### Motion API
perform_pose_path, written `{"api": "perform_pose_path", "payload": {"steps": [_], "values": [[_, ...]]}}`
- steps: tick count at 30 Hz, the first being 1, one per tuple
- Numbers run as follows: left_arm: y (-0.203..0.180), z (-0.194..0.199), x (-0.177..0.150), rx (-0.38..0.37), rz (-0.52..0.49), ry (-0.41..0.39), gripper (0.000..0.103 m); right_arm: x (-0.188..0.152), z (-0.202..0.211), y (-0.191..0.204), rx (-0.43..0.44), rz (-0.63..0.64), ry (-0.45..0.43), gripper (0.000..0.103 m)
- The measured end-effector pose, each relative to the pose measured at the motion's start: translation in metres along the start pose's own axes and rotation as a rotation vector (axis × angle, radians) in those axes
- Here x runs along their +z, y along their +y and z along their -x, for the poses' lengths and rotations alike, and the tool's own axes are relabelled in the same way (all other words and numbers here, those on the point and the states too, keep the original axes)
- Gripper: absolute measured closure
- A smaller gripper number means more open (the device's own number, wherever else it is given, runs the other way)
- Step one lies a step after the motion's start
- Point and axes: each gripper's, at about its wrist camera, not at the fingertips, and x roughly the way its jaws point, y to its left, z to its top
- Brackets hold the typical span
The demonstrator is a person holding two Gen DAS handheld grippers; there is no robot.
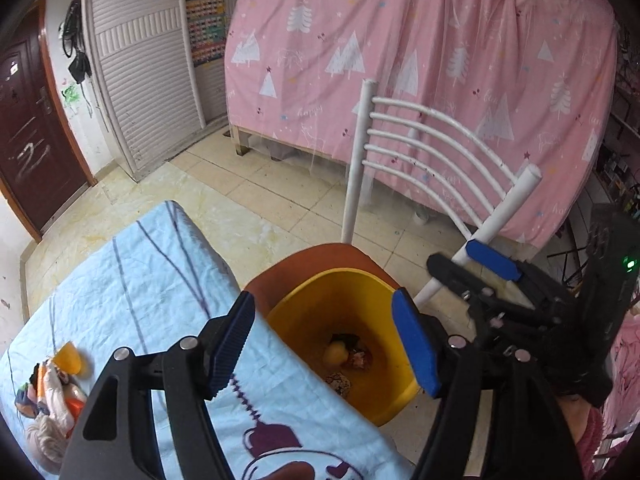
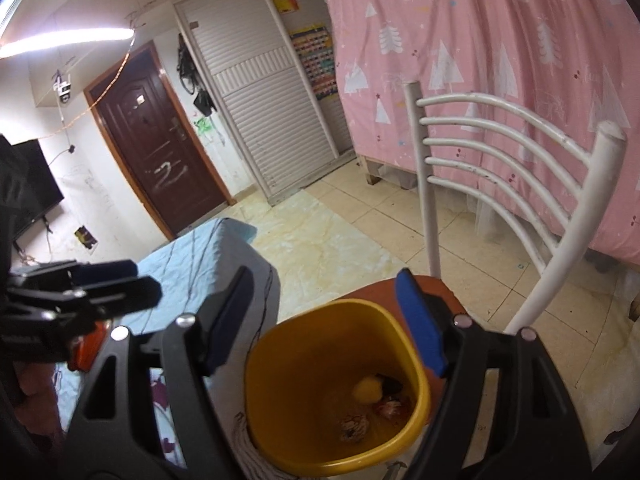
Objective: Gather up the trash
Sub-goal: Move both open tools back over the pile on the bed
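Observation:
A yellow bin [image 1: 360, 292] [image 2: 320, 328] stands on the orange seat of a white chair [image 1: 420, 140] [image 2: 500, 148] beside the table. Several pieces of trash [image 1: 344, 354] [image 2: 378, 394] lie at its bottom. My left gripper [image 1: 324, 340] is open and empty above the table edge and the bin's near rim. My right gripper [image 2: 326, 328] is open and empty over the bin; it also shows at the right of the left wrist view [image 1: 468, 264]. A pile of loose trash [image 1: 52, 388] lies on the table's blue cloth at the far left.
The table [image 1: 160, 280] [image 2: 208, 252] has a light blue patterned cloth. A pink curtain [image 1: 400, 60] hangs behind the chair. A brown door [image 2: 156, 144] and a white shutter wardrobe [image 2: 260, 100] stand across the tiled floor [image 1: 280, 200].

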Motion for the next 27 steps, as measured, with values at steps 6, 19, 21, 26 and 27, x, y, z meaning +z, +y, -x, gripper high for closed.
{"api": "perform_pose_path", "payload": {"steps": [6, 19, 21, 26, 27], "values": [[0.028, 0.038, -0.005, 0.013, 0.045, -0.064, 0.04, -0.004, -0.008, 0.046, 0.063, 0.071, 0.026, 0.025], [0.13, 0.101, -0.03, 0.14, 0.185, -0.147, 0.04, -0.015, -0.028, 0.154, 0.183, 0.228, 0.084, 0.019], [0.147, 0.106, -0.036, 0.162, 0.209, -0.148, 0.04, -0.017, -0.03, 0.17, 0.196, 0.248, 0.093, 0.019], [0.191, 0.118, -0.054, 0.213, 0.264, -0.146, 0.04, -0.024, -0.036, 0.206, 0.232, 0.299, 0.119, 0.017], [0.202, 0.121, -0.058, 0.225, 0.279, -0.146, 0.04, -0.025, -0.037, 0.213, 0.238, 0.31, 0.123, 0.015]]}}
